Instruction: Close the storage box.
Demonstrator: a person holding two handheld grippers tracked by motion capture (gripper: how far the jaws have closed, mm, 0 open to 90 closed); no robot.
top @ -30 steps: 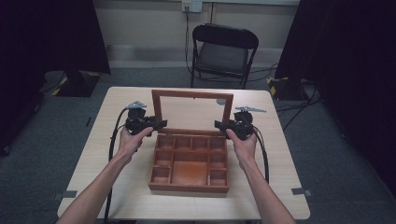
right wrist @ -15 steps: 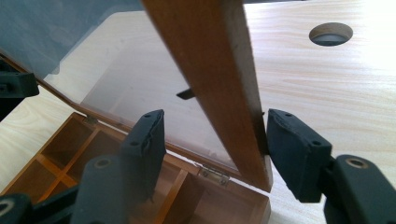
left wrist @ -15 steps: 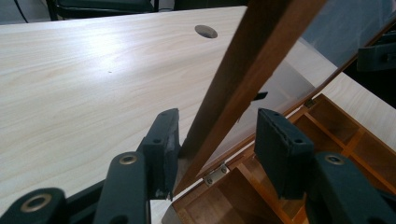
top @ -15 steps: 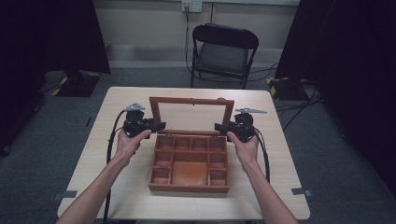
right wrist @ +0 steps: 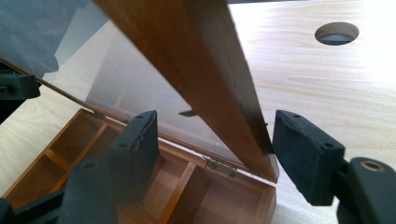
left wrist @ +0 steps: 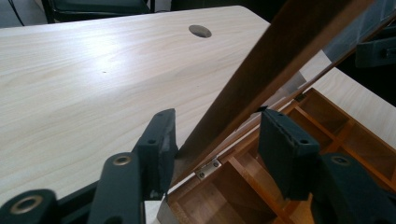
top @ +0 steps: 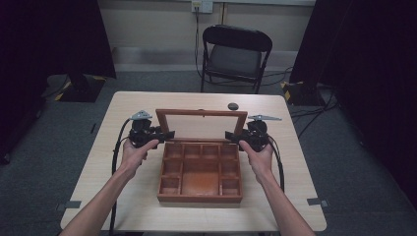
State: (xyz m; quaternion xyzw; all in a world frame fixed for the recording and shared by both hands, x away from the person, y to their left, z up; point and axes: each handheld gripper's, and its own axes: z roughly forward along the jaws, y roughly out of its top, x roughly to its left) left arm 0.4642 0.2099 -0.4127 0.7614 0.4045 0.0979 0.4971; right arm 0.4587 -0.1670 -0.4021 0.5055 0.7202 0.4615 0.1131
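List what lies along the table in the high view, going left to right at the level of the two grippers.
Left gripper → wooden box's raised lid → right gripper. Both sets of jaws straddle the lid's side edges; the right gripper's jaws have just been opening.

The left gripper (left wrist: 212, 144) straddles the side rail of the wooden lid (left wrist: 275, 65), which rises slanting from low between the jaws up to the right; the left pad (left wrist: 161, 144) lies against the rail's outer face, while the right pad stands a little off its inner face (the jaws have just been opening). Just below the rail, between the jaws, sits a small metal hinge (left wrist: 208, 169) on the back wall of the wooden box (left wrist: 327, 126), whose compartments lie behind the right jaw. Beyond the left jaw stretches the pale table (left wrist: 84, 79), with a round hole (left wrist: 200, 31) far ahead.
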